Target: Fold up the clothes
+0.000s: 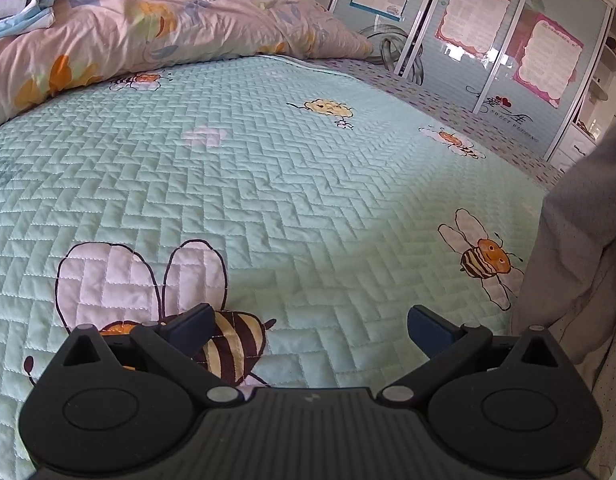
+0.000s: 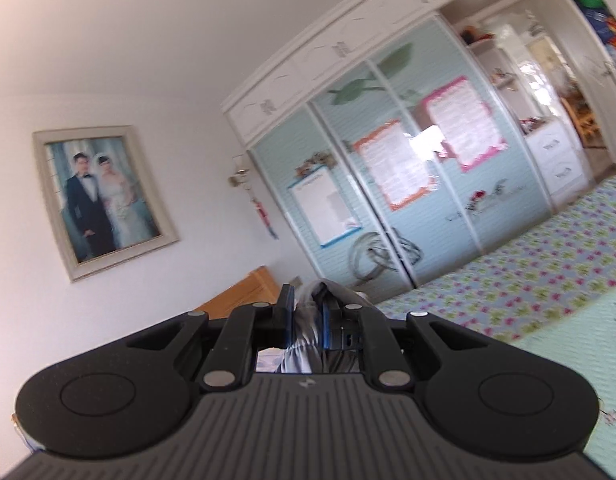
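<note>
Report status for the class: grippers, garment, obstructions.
Left gripper open, empty, over the mint quilted bee-print bedspread. Right gripper shut on grey fabric garment, lifted. Nothing blocking.

Quilted matt cloth bedspread (image 1: 308, 184); glossy wardrobe doors (image 2: 407, 184)

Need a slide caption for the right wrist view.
Right gripper shut on grey cloth, raised level toward the wardrobe.
</note>
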{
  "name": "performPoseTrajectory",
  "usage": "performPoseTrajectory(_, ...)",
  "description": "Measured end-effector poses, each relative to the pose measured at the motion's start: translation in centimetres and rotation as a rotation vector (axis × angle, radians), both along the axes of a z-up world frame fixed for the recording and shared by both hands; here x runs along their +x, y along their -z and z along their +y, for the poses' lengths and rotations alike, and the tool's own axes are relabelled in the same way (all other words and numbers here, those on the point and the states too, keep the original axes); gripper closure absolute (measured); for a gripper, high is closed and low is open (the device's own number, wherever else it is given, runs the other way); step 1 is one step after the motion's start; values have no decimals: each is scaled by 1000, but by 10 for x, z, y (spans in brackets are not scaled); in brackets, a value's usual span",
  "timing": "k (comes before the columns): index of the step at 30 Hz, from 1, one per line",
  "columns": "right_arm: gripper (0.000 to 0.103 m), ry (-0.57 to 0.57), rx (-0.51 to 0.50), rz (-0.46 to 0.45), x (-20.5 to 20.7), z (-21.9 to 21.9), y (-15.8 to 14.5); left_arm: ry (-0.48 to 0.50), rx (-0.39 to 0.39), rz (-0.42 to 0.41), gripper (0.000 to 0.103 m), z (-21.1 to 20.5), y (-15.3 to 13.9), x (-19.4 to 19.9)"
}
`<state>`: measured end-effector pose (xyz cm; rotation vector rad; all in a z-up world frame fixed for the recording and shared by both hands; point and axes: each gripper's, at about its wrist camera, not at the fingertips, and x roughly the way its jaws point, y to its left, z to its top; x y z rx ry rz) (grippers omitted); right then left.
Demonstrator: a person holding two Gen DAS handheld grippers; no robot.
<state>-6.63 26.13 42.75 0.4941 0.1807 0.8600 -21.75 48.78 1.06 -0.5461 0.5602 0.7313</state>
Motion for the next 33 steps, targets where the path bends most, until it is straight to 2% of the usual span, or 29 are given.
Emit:
performPoseTrajectory(3,88,-3,2,-120,-25,18,-32,-9,-7,-2,1,3,1,1)
performPoseTrajectory(5,88,34,10,-217,-35,17,-61,-15,-9,-6,1,5,0,2)
performPoseTrajectory(9,88,171,36,-319,-38,-22,-96,-37,-35,-28,1,11,0,-3)
performPoseTrajectory(12,88,291,60,-297,-23,-75,-99,-41,-53,-47,1,14,0,-6)
performPoseTrajectory(15,88,387,40,-253,-8,-135,-80,-37,-44,-35,1,12,0,-5)
performPoseTrajectory(18,86,472,-32,-125,12,-198,-42,-35,-33,-23,1,10,-1,-4)
performPoseTrajectory(21,70,547,-193,67,43,-257,15,-33,-24,-12,1,7,-1,-3)
performPoseTrajectory(24,63,643,-287,261,67,-302,94,-29,-11,0,1,3,-1,-1)
performPoseTrajectory(27,60,717,-381,400,73,-324,179,-23,6,16,1,-1,-1,2)
performPoseTrajectory(29,59,751,-473,431,71,-320,226,-21,19,31,1,-4,0,5)
performPoseTrajectory(30,56,766,-515,442,70,-318,244,-21,25,38,1,-5,0,6)
performPoseTrajectory(31,48,762,-537,452,69,-319,256,-20,29,42,1,-5,0,7)
performPoseTrajectory(33,42,753,-581,472,65,-320,279,-17,32,45,1,-6,0,9)
